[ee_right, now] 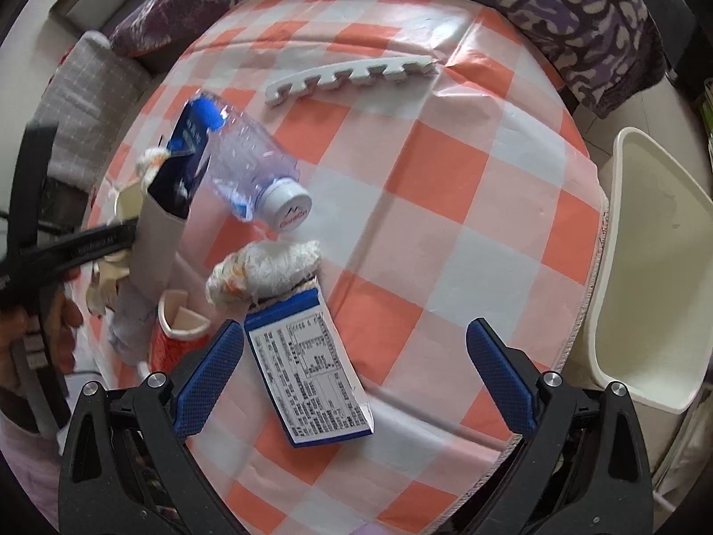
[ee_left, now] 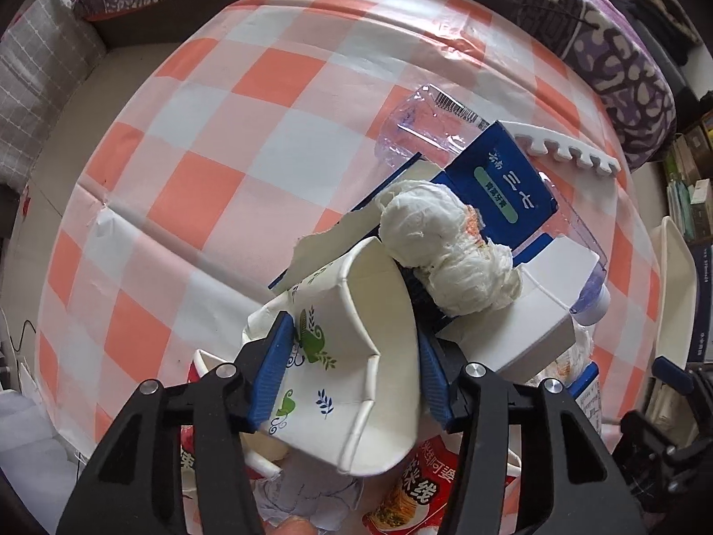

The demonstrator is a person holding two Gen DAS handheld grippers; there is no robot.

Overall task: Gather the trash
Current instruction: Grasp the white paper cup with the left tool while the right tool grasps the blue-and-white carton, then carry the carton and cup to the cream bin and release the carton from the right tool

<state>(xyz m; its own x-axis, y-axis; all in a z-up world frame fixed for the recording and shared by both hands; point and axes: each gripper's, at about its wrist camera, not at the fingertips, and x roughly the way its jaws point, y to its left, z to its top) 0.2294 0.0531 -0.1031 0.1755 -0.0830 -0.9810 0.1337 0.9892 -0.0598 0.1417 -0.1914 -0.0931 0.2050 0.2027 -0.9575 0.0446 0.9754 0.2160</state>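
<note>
My left gripper (ee_left: pixel 352 361) is shut on a crushed white paper cup (ee_left: pixel 352 356) with green and blue leaf prints, held above the trash pile. Beyond it lie a crumpled tissue wad (ee_left: pixel 445 249), a torn blue carton (ee_left: pixel 503 187) and a clear plastic bottle (ee_left: pixel 428 129). My right gripper (ee_right: pixel 354 356) is open and empty, its fingers on either side of a flat blue carton (ee_right: pixel 307 370) on the table. A tissue wad (ee_right: pixel 263 272) and the capped bottle (ee_right: pixel 254 165) lie just past it. The left gripper (ee_right: pixel 89 240) shows at the left edge.
A white toothed foam strip (ee_right: pixel 352 76) lies at the far side of the checked tablecloth (ee_right: pixel 468 205). A white bin (ee_right: pixel 659 276) stands past the table's right edge. A red noodle cup (ee_right: pixel 174 334) and its wrapper (ee_left: pixel 419 490) sit at the near left. A patterned sofa (ee_right: pixel 557 4) lies behind.
</note>
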